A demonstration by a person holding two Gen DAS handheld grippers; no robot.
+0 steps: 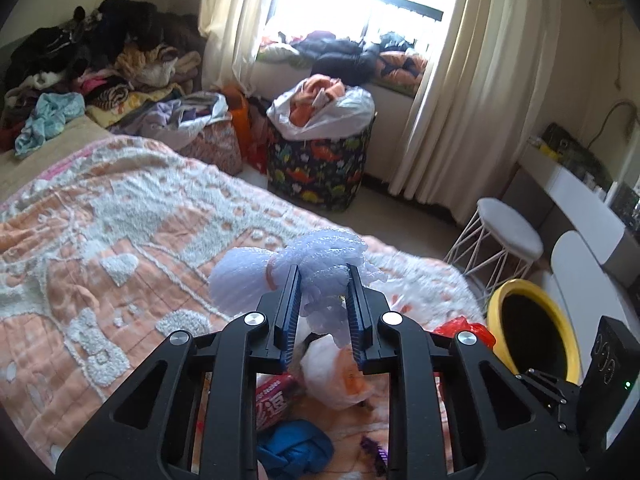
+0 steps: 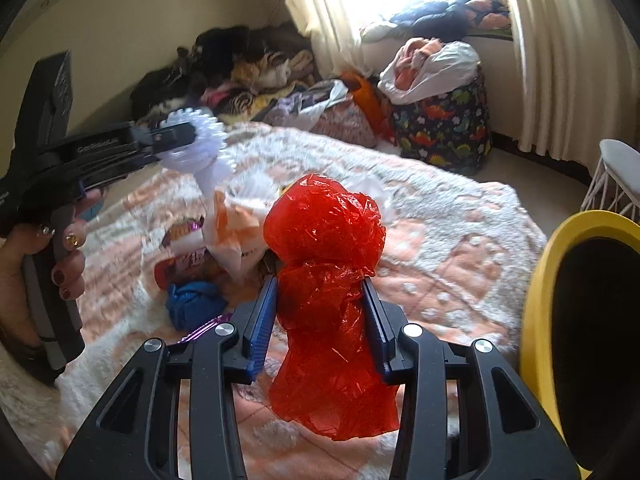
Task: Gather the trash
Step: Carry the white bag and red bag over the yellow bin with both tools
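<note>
Red bag (image 2: 328, 280) pinched by right gripper (image 2: 320, 320), foam net (image 1: 316, 264) by left gripper (image 1: 320, 312), both lifted off bed (image 1: 120, 240), probably for yellow bin (image 2: 536, 320); more trash (image 1: 336, 372) left on bed.

Yellow bin (image 2: 536, 320) cut off, contents perhaps dark.

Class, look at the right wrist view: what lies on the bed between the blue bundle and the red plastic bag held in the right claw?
In the right wrist view, bare quilt separates the blue bundle from the red plastic bag.
</note>
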